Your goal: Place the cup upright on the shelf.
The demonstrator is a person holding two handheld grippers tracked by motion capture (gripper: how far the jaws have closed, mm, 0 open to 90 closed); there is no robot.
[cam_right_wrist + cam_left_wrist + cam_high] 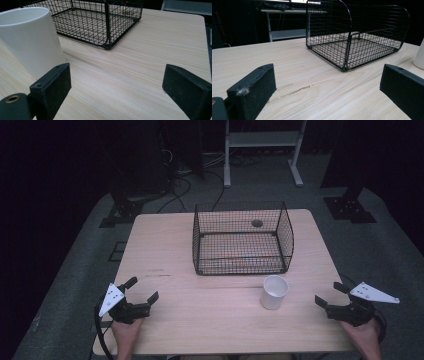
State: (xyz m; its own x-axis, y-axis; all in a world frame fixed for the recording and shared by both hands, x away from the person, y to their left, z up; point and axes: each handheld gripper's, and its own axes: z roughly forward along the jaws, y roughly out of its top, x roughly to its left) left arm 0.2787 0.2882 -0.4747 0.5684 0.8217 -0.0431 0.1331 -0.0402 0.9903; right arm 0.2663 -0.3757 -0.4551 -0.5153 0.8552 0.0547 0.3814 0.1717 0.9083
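Nearest the person, 2 grippers sit low at the front edge of the table (pixel 165 325), 1 at each side. The left gripper (pixel 141 291) has its fingers (pixel 254 87) spread wide apart with nothing between them, just bare wood grain showing in the left gripper view. The right gripper (pixel 331 294) looks the same: its fingers (pixel 52 85) stand open and empty, matte black blocks with squared tips. Now the relation that matters: the white cup (pixel 274 292) stands upright on the table to the inner side of the right gripper, near it but not touching, and well apart from the left gripper across the table. So the right hand is clearly the nearer one. In the right gripper view the cup (pixel 30 40) rises just beyond the view's left finger, off the centre line between the fingers, so I judge the gripper must swing toward it before closing. Its long axis is vertical, mouth up, and a level approach from the side would suit it. The cup is smooth, plain white, slightly tapered toward the base, probably paper or plastic, light and easy to tip. Farther back sits the wire basket (pixel 285 232), black mesh, rectangular with rounded corners, open at the top, empty as far as I can tell, just beyond the cup.
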